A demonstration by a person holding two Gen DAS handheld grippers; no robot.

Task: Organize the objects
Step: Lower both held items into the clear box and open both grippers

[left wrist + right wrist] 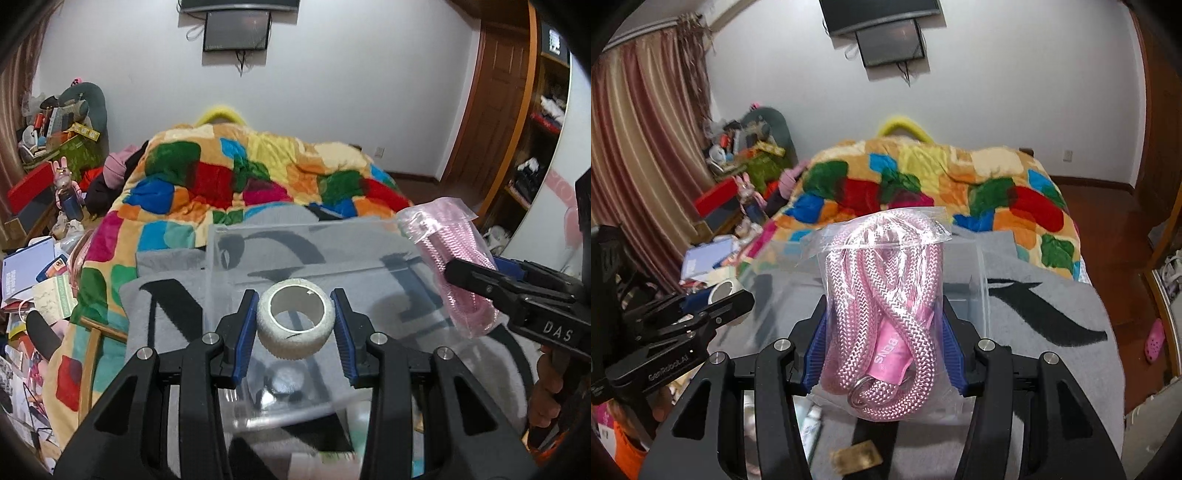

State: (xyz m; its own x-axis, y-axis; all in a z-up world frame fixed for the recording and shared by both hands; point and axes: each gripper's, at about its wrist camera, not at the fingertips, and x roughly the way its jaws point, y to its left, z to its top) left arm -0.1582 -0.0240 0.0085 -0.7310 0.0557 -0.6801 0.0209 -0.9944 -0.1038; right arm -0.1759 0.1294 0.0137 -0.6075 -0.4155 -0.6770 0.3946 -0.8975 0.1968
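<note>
A white tape roll (295, 318) is sitting between the blue pads (246, 325) of the left gripper (295, 321), which is closing on its two sides and holding it up above a clear plastic box (280, 243). The roll is lying with its open core facing up and toward the camera. The box is resting on a grey blanket with black markings (166, 295) at the near end of the bed.

To the right, the right gripper (882, 332) is clamping a clear bag of coiled pink rope (882, 302), its blue pads (816, 350) pressing the bag from both sides. The bag is standing upright in the grip, over the right part of the clear box, with a metal ring showing at its lower end. In the left wrist view this bag (454, 258) is hanging just beside the box's right edge.

Farther off, a patchwork quilt in many colours (258, 177) is covering the bed. A cluttered pile of boxes and papers (44, 155) is lying to the left, by a curtain (639, 155). A dark screen (236, 29) is hanging on the far wall.
</note>
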